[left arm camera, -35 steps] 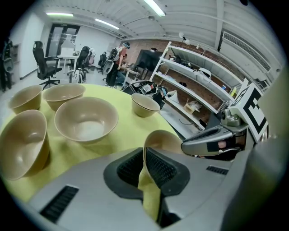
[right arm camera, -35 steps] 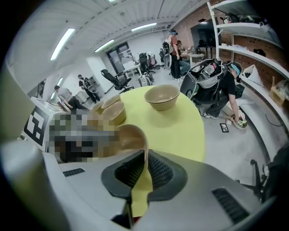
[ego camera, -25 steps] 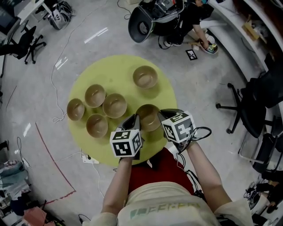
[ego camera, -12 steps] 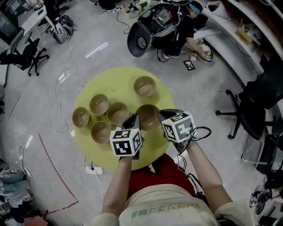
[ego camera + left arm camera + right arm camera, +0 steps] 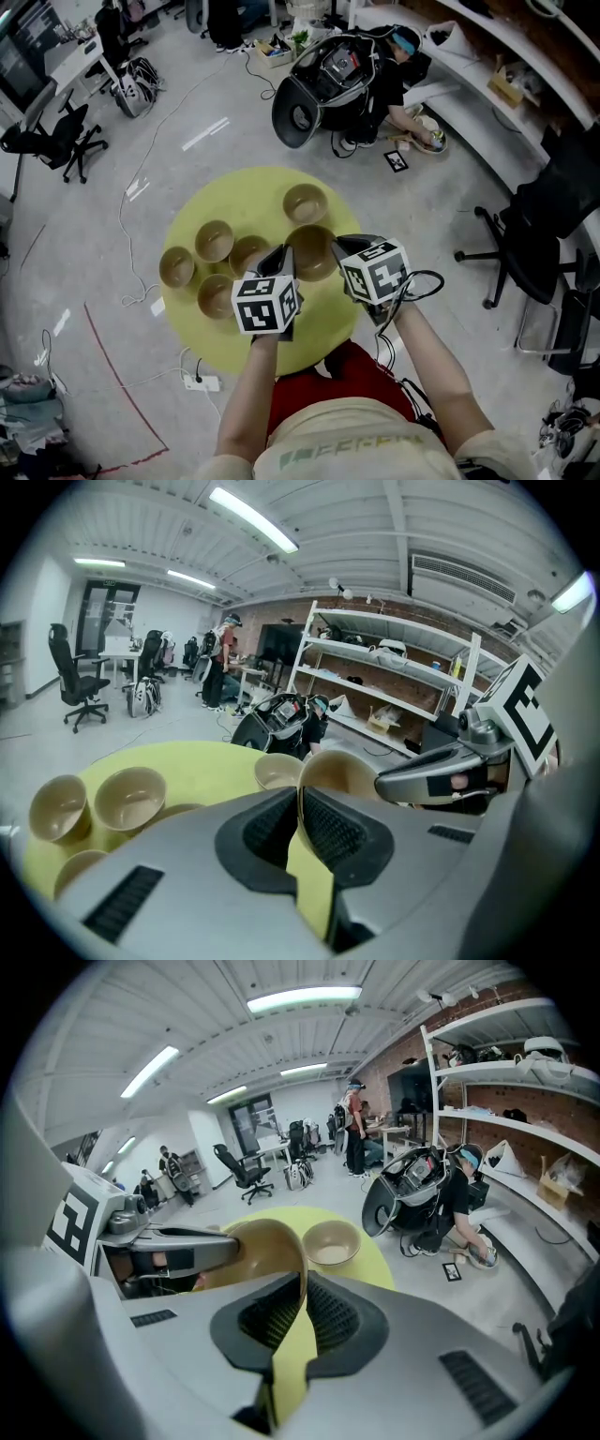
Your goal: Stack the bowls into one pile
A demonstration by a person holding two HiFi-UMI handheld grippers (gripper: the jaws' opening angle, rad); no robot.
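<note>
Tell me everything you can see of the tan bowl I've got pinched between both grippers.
The round tan bowl is smooth and matte, like wood or plastic, empty, with its opening upward. The left gripper clamps its thin left rim and the right gripper its right rim. It looks raised over the round yellow-green table.

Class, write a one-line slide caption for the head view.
Left gripper and right gripper pinch one bowl by opposite rims over a yellow table holding five unstacked bowls.

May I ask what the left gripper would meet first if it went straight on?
The held bowl, clamped in its own jaws; beyond that, probably the lone bowl, though depth is unclear.
</note>
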